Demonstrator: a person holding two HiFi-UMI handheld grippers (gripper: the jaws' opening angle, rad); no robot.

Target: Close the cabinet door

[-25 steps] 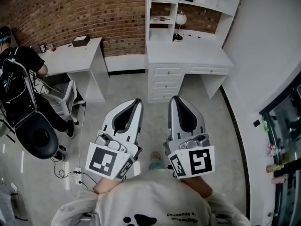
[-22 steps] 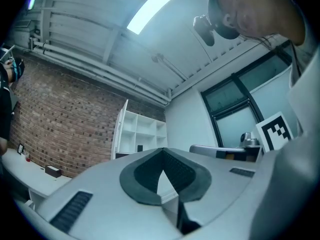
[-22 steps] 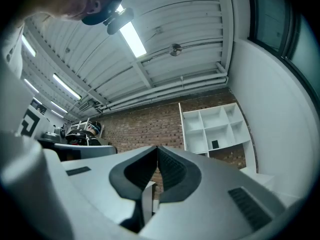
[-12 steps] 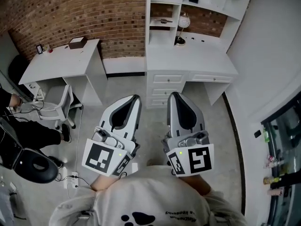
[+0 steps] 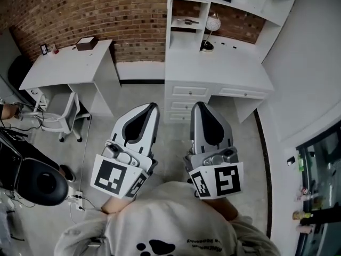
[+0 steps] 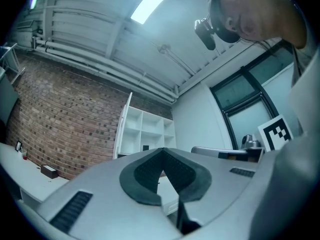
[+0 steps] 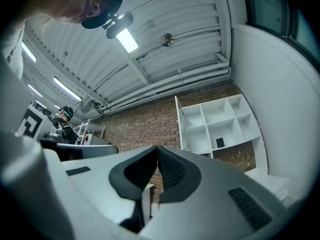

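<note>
A white shelf unit (image 5: pixel 234 4) stands on a white desk (image 5: pixel 224 71) against the brick wall ahead. A narrow white panel (image 5: pixel 168 9) sticks out at its left edge like a door standing open; it also shows as the panel (image 6: pixel 123 126) in the left gripper view and the panel (image 7: pixel 178 124) in the right gripper view. My left gripper (image 5: pixel 152 106) and right gripper (image 5: pixel 198 105) are held side by side in front of my body, pointing at the desk from well short of it. Both are shut with nothing between the pads. The grippers' own views, left gripper (image 6: pixel 161 151) and right gripper (image 7: pixel 157 149), show the jaws meeting.
Drawers (image 5: pixel 184 92) fill the desk's left half, and a small lamp (image 5: pixel 212 23) stands on it. A second white desk (image 5: pixel 64 63) with a white chair (image 5: pixel 61 116) is at the left, a black chair (image 5: pixel 37 180) nearer me. A glass door (image 5: pixel 319 185) lines the right.
The room has slid toward me as I walk forward. The seated person in dark clothes at the left has dropped out of view. Both grippers keep the same shut pose.
</note>
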